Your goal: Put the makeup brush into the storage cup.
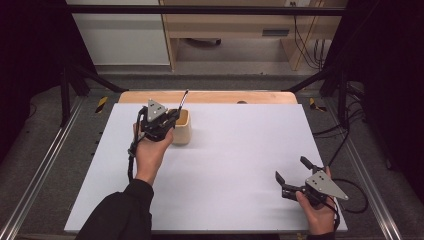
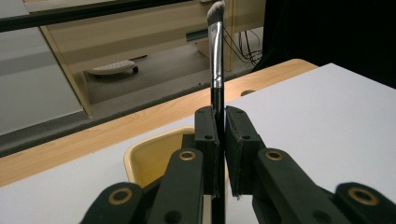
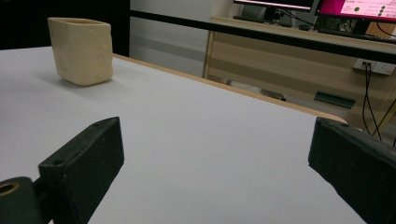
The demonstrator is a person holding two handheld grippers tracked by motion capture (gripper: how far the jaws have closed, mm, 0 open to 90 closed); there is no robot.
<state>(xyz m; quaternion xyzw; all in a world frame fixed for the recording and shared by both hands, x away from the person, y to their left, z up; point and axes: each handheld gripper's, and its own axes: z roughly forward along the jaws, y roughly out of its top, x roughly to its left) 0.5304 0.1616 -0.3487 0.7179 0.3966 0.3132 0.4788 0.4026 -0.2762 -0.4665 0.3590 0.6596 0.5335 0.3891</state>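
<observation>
While the brush (image 2: 216, 51) is clamped upright in the left hand-held gripper (image 2: 221, 135) over the cup (image 1: 182, 126), release is judged outstanding; right hand-held gripper (image 1: 291, 172) gapes empty.

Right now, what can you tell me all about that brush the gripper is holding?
The brush is a slim makeup-style brush. It has a black handle, a shiny silver metal collar and a slanted tuft of soft greyish bristles on top. It stands almost upright, bristles up. The left gripper pinches its handle between both black jaws. The brush's lower end is hidden behind the jaws, just above the open cream-coloured cup at the far left of the white table.
</observation>
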